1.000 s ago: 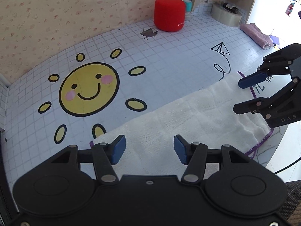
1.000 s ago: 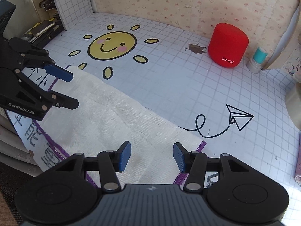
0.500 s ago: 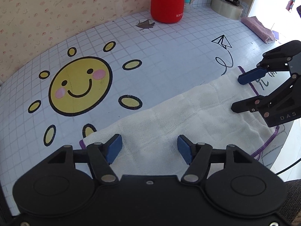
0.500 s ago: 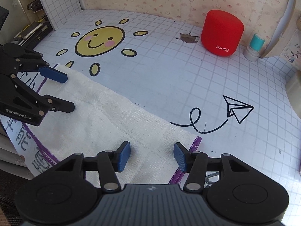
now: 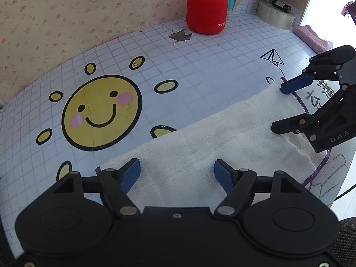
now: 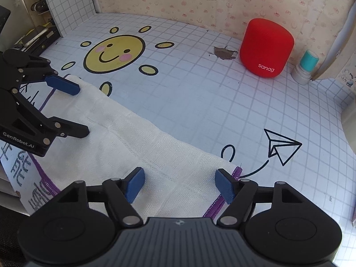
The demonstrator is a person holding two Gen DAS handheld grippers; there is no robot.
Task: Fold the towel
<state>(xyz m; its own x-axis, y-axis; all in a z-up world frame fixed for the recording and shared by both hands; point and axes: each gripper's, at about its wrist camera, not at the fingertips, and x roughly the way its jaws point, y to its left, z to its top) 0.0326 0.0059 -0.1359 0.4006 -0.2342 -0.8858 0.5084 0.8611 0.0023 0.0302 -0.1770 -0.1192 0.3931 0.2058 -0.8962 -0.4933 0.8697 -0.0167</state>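
The white towel [image 5: 213,142] lies flat on the near side of the checked table [image 5: 200,71]. The left gripper [image 5: 176,171] is over its left end, jaws opening wide, holding nothing. The right gripper [image 6: 179,183] is over the right end, opening too. A red speaker [image 6: 267,47] stands far back.

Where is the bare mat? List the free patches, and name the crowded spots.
Free: the grid between towel and red speaker, around the paper-plane drawing. Crowded: the near edge, where left gripper and right gripper, jaws opening, hang over the towel.
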